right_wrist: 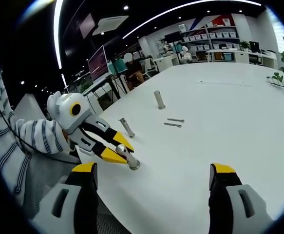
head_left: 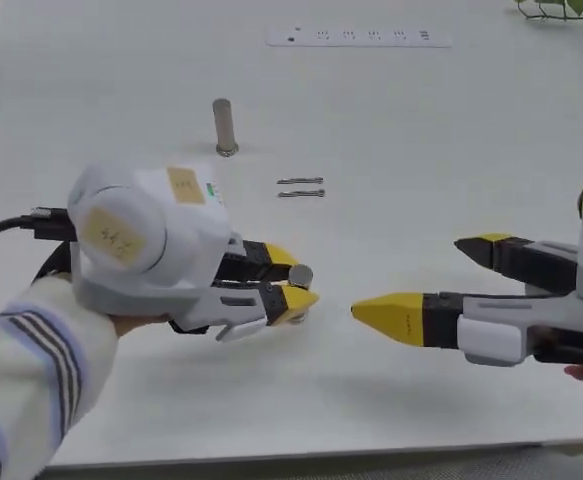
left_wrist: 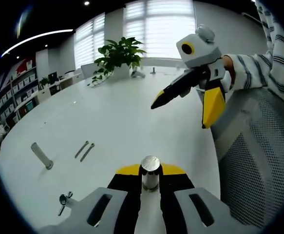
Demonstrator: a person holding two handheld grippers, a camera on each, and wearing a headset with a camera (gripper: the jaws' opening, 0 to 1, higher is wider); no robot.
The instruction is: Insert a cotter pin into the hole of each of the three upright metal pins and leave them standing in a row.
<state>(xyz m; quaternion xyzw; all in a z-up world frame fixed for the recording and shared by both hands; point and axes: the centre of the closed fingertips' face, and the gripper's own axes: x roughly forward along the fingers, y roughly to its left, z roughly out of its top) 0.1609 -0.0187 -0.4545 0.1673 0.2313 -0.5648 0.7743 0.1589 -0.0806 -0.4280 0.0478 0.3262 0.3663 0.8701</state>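
Observation:
My left gripper (head_left: 293,277) is shut on a short metal pin (head_left: 299,275), low over the white table; the right gripper view shows that pin (right_wrist: 127,157) tilted, its flanged end at the tabletop. In the left gripper view the pin's head (left_wrist: 150,168) shows between the jaws. A second metal pin (head_left: 223,127) stands upright farther back. Two cotter pins (head_left: 301,187) lie side by side in front of it. A third pin (right_wrist: 127,127) rests beyond the left gripper. My right gripper (head_left: 421,280) is open and holds nothing, to the right of the held pin.
A white power strip (head_left: 359,37) lies at the far edge of the table (head_left: 421,130). A potted plant (left_wrist: 120,53) stands at a far corner. The near table edge (head_left: 321,455) runs just below both grippers.

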